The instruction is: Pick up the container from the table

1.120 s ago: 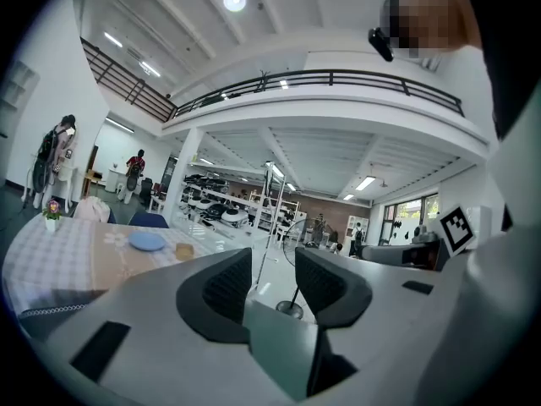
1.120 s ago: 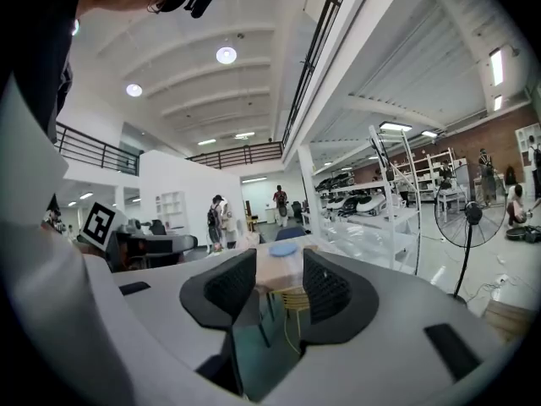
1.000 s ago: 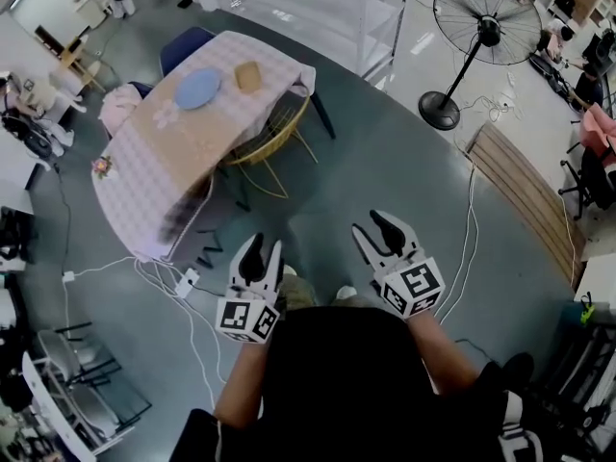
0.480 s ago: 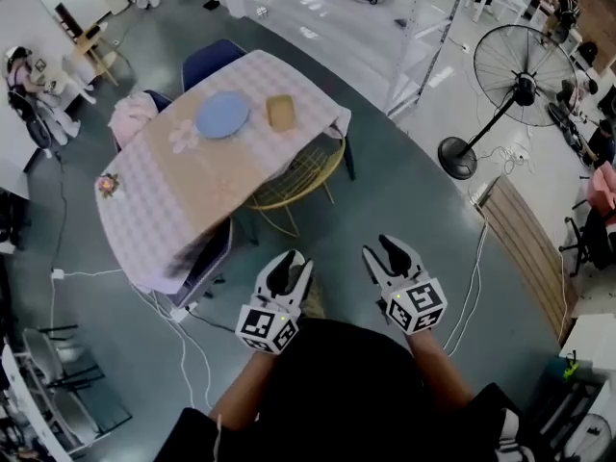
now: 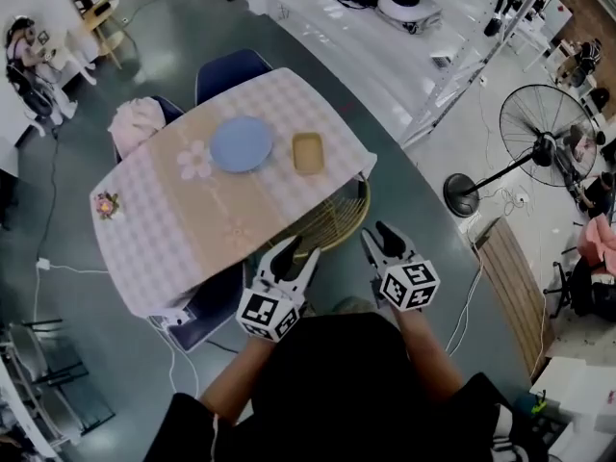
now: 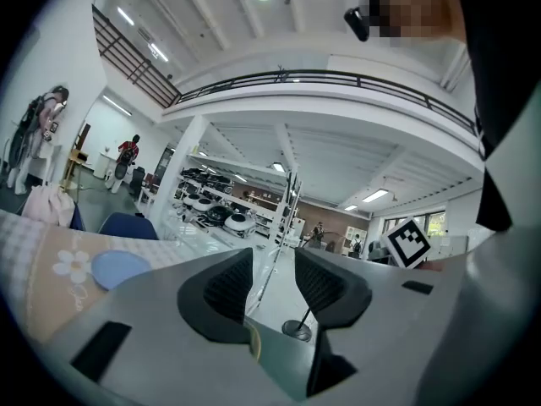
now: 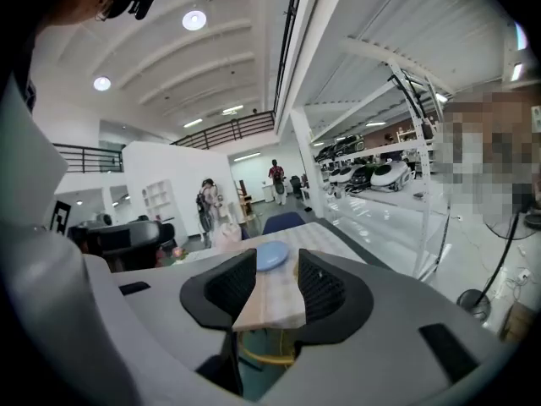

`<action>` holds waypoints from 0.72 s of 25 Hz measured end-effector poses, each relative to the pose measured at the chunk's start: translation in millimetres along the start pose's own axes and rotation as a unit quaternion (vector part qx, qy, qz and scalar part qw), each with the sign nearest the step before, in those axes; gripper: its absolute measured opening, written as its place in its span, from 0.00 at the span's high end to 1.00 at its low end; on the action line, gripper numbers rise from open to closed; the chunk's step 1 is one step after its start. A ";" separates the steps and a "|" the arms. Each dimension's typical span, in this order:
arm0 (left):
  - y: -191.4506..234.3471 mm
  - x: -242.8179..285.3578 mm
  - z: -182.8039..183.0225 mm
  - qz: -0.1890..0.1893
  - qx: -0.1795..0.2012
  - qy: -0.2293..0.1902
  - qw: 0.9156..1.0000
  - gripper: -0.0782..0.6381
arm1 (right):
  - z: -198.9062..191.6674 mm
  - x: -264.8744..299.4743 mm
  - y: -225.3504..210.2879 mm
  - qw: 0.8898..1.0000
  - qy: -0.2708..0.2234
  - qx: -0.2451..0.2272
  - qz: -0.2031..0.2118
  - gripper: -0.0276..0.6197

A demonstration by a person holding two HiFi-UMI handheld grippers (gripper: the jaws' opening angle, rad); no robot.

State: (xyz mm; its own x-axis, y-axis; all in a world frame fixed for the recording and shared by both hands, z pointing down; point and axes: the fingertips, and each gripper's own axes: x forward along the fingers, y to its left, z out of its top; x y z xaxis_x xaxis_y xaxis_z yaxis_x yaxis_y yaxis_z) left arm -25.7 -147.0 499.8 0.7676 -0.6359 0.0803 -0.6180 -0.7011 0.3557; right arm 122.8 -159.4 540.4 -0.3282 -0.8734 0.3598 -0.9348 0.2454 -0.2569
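The container (image 5: 308,152) is a small tan rectangular tray on the checked tablecloth (image 5: 154,248), to the right of a round blue plate (image 5: 241,144). Both grippers hang in the air short of the table's near edge, well apart from the container. The left gripper (image 5: 292,256) is open with nothing between its jaws; the right gripper (image 5: 378,239) is open and empty too. The left gripper view (image 6: 272,265) catches the plate (image 6: 118,267) far left. In the right gripper view (image 7: 276,273) the plate (image 7: 272,256) and table (image 7: 270,299) lie straight ahead; the container is hidden there.
A yellow wire chair (image 5: 332,221) is tucked under the table's near side. Blue chairs (image 5: 234,63) stand around it, one with a pink cloth (image 5: 135,123). A standing fan (image 5: 549,142) and metal shelves (image 5: 423,17) are on the right. A flower ornament (image 5: 106,203) sits at the table's left end.
The view has closed in on the table, which now lies nearer and larger just ahead of both grippers. The grippers have stayed open and empty.
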 end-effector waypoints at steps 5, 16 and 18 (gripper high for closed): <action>39.3 25.8 -4.9 0.036 -0.002 0.010 0.999 0.70 | 6.0 73.8 -36.1 0.999 0.024 -0.020 0.009 0.74; 66.5 64.5 25.3 0.160 -0.016 -0.011 0.987 0.70 | -52.1 272.2 -122.0 0.988 0.148 -0.023 0.037 0.74; 69.8 66.8 23.4 0.181 -0.027 -0.009 0.983 0.70 | -71.5 303.9 -127.5 0.984 0.172 0.012 0.038 0.74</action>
State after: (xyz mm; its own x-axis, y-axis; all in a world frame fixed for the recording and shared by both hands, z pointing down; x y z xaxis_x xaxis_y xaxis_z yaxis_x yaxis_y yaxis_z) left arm -21.5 -246.0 508.2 0.4947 -0.8472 0.1939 -0.8403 -0.4093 0.3554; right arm 132.5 -426.0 746.7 -0.4270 -0.6583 0.6199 -0.9038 0.2898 -0.3149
